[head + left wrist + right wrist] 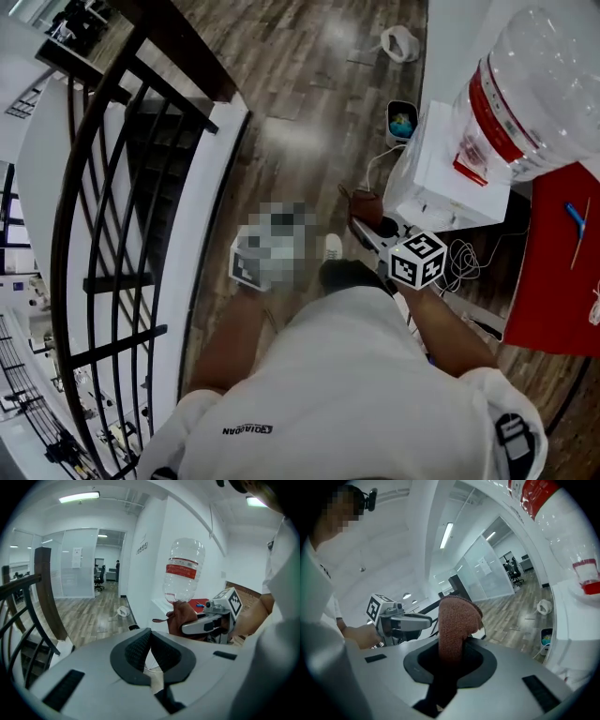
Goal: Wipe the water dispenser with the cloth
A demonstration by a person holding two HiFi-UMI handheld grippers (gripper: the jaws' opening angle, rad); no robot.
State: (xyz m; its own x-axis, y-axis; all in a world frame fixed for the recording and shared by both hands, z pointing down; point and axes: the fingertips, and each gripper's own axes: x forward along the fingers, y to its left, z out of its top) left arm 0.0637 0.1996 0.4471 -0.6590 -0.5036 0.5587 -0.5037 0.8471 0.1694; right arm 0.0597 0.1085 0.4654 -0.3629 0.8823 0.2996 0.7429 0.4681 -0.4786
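The white water dispenser (448, 173) stands at the right with a clear bottle (539, 89) with a red label upside down on top. My right gripper (452, 654) is shut on a brown cloth (457, 620), which sticks up out of the jaws. In the head view the cloth (365, 202) hangs just left of the dispenser's lower front, apart from it. My left gripper (150, 641) is shut with nothing in it and held left of the right one. From the left gripper view, the cloth (181, 616) shows in front of the bottle's neck (184, 569).
A black stair railing (112, 216) runs down the left side. A red cabinet (562, 267) stands right of the dispenser, with cables (462, 258) on the wood floor at its foot. A small bin (401, 120) and a white bag (401, 42) lie beyond.
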